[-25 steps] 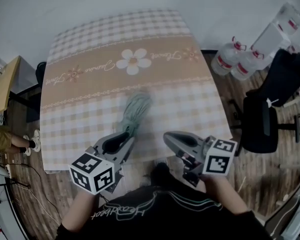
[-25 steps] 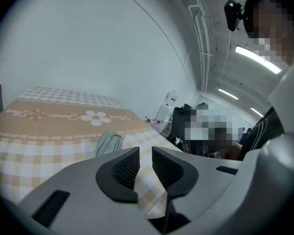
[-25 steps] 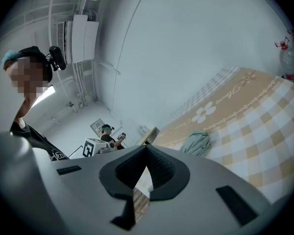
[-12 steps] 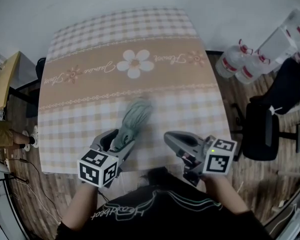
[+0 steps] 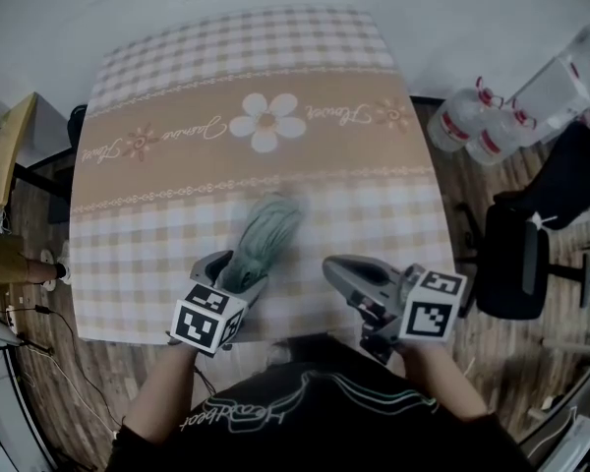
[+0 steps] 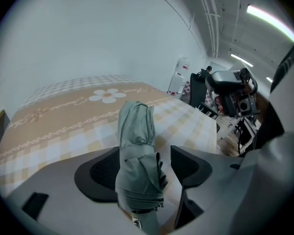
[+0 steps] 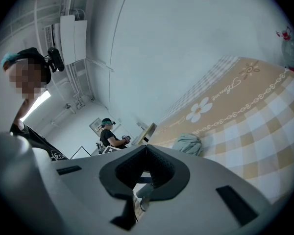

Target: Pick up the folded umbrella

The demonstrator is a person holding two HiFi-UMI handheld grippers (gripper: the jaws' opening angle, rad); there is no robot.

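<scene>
Left gripper (image 6: 143,166) open, jaws straddling folded umbrella (image 6: 136,126) near handle end; not yet clamped. Resting on surface (image 5: 157,214), apparently unlifted. Right gripper (image 7: 146,151) closed, empty, alongside. Remaining: squeeze, lift.

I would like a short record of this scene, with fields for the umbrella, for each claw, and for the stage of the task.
object: grey-green folded fabric umbrella, lying on the beige-and-white checked tablecloth, handle end towards the person
left claw: open, one jaw on each side of the umbrella's lower part, not yet closed on it
right claw: shut, nothing between its jaws, held near the table's front edge, apart from the umbrella
task stage: umbrella not yet gripped or lifted
</scene>
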